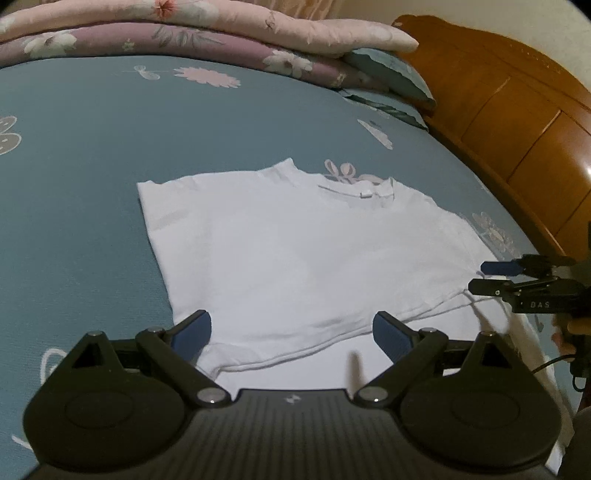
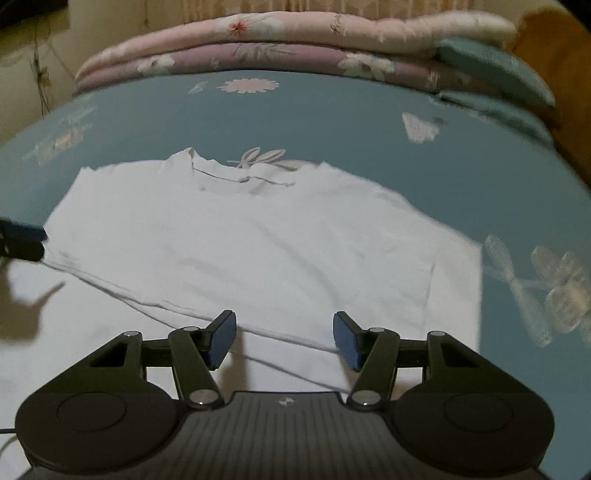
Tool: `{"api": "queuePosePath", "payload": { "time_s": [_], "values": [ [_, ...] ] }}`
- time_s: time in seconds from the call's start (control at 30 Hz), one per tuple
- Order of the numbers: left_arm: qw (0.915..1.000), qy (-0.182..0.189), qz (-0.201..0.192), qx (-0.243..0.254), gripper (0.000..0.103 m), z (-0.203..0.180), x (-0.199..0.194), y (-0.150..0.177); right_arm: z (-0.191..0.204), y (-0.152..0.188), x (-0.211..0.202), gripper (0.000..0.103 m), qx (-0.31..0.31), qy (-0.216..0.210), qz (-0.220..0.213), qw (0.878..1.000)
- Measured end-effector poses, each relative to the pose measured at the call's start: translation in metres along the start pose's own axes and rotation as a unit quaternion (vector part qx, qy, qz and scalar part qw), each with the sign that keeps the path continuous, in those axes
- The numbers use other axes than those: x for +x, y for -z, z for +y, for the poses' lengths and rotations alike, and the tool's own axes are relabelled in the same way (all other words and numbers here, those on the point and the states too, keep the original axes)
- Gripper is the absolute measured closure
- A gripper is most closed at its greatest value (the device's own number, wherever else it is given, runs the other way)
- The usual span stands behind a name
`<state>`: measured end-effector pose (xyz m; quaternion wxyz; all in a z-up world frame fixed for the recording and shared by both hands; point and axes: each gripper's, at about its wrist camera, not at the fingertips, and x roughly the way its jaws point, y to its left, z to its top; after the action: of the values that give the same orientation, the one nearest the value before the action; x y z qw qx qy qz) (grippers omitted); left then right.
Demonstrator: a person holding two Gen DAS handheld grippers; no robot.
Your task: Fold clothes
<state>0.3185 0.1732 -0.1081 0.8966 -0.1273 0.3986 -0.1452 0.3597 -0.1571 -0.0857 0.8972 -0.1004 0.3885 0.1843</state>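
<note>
White tee point(image 2: 236, 251) flat on bed, collar pointing away; L tongs point(image 1: 291, 332) & R tongs point(image 2: 284, 339) apart.

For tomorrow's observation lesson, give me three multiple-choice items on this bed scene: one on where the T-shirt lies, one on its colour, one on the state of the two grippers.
1. Where does the T-shirt lie?
A. flat on the bed sheet
B. on the stacked quilts
C. over the headboard

2. What colour is the T-shirt?
A. blue
B. white
C. pink

3. How are the left gripper and right gripper?
A. both gripping cloth
B. one shut
C. both open, holding nothing

Key: 1 A, it is spread on the teal sheet; 2 B, plain white cloth; 3 C, a clear gap shows between each pair of pads.
</note>
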Motion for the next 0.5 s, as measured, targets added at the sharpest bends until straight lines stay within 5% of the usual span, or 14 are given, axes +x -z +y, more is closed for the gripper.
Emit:
{"api": "queuePosePath", "payload": {
  "time_s": [0.1,0.2,0.5],
  "values": [
    [1.0000,0.007,-0.002,0.002,0.009,-0.001,0.000,-0.001,0.007,-0.007,0.001,0.033,-0.016,0.009,-0.014,1.000],
    [0.9999,-0.005,0.011,0.011,0.009,-0.004,0.005,0.001,0.000,0.000,0.018,0.032,0.016,0.003,0.018,1.000],
    [0.9998,0.013,-0.008,0.008,0.007,-0.002,-0.005,-0.001,-0.016,-0.017,0.014,0.016,0.048,0.010,-0.021,0.999]
  ]
}}
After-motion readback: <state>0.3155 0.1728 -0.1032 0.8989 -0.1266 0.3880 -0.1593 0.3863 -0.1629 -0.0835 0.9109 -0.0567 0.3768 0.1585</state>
